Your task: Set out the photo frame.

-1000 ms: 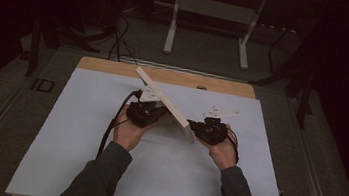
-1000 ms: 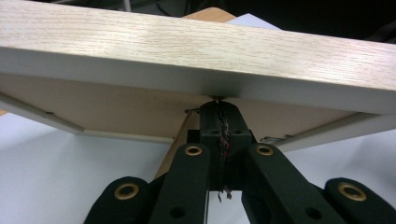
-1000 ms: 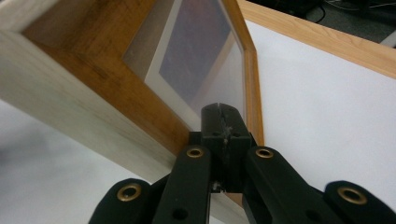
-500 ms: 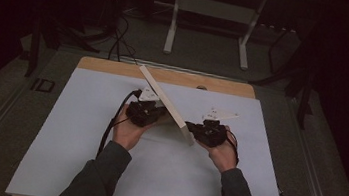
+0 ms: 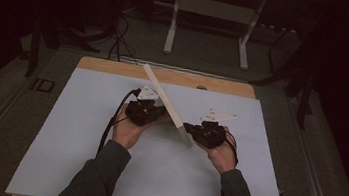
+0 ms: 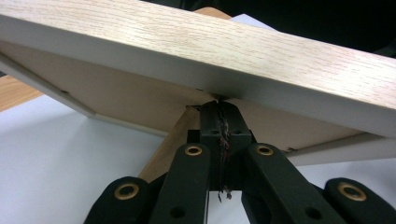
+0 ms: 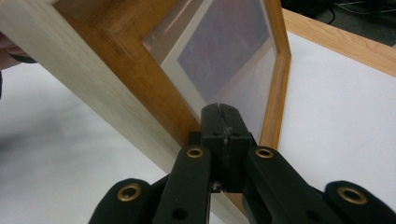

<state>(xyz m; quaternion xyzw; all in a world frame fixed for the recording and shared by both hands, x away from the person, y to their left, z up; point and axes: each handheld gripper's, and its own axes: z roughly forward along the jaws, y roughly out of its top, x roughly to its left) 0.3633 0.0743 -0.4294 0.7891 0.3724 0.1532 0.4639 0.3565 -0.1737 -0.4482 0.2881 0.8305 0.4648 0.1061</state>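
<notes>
A wooden picture frame stands tilted on edge over the white bench, between the two tongs. The left tongs press closed-tipped against its back; the right tongs, jaws together, meet its glazed front

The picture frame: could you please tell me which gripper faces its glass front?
The right gripper, whose shut fingers meet the glass side of the picture frame; the left gripper faces the plain backing board instead.
</notes>
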